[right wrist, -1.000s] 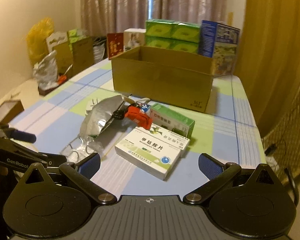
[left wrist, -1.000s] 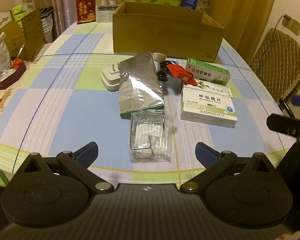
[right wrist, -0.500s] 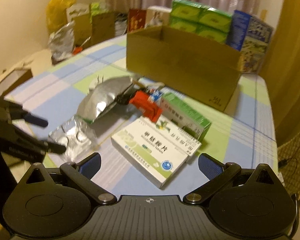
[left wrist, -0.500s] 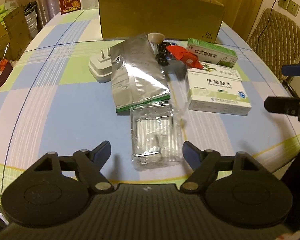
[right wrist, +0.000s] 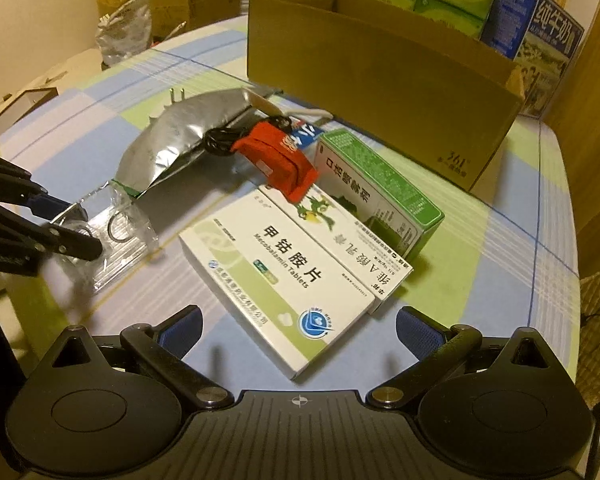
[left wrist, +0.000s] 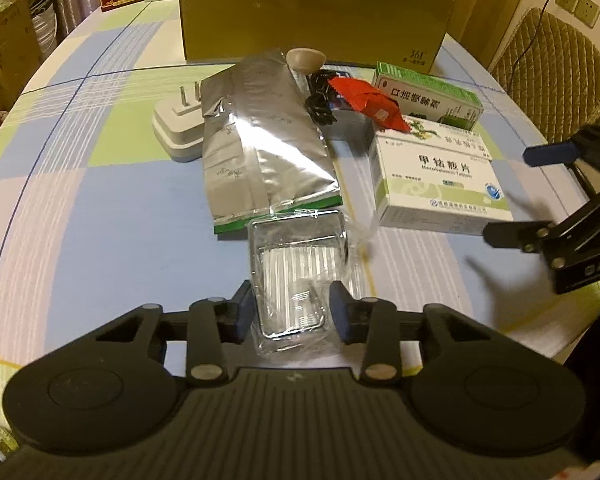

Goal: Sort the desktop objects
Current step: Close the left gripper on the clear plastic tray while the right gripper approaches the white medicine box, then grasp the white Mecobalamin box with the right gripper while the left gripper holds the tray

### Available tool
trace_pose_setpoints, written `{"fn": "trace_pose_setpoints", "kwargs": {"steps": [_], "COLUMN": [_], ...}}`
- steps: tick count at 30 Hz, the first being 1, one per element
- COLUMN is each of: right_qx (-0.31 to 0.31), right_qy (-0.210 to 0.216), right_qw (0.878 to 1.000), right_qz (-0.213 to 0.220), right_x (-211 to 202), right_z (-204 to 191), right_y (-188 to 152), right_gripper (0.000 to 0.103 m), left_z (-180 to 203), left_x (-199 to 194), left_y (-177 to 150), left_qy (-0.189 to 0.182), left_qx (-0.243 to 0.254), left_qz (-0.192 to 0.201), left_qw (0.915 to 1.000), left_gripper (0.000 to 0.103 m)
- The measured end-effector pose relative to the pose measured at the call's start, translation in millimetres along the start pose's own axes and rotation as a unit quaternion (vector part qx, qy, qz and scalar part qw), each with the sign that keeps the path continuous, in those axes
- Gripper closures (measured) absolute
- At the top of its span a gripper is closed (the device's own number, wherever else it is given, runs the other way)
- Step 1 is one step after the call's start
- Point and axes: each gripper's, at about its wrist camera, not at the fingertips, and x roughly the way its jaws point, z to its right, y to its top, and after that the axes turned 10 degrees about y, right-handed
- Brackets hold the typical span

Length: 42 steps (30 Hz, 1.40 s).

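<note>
So the left gripper (left wrist: 293, 307) sits at the bottom middle of its view with its jaws closing in around the clear plastic packet (left wrist: 298, 272), pads right up against its sides. The packet lies on the checked tablecloth (left wrist: 112, 216) just below the silver foil pouch (left wrist: 260, 140). The right gripper (right wrist: 298, 330) is spread wide with nothing gripped, hovering over the near corner of the white medicine box (right wrist: 276, 284), cardboard box (right wrist: 380, 80) up top.

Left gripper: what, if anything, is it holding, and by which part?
Its jaws are closing on the clear plastic packet's near end; the left gripper has not yet lifted it.
</note>
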Motion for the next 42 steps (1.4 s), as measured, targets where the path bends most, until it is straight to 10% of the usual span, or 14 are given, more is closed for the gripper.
{"fn": "trace_pose_setpoints", "kwargs": {"steps": [27,42], "right_qx": [0.050,-0.087], "right_qy": [0.069,0.077], "right_qw": [0.996,0.992], "right_qz": [-0.013,-0.040], "right_x": [10,34], "right_z": [-8,-22], "right_y": [-9,3], "right_gripper": [0.013,0.012], "left_z": [10,-5], "left_x": [17,7], "left_y": [27,13], "left_qy": [-0.002,0.006], "left_qx": [-0.017,-0.019], "left_qz": [0.010,0.008], "left_qw": [0.9998,0.9998], "left_gripper": [0.074,0.072]}}
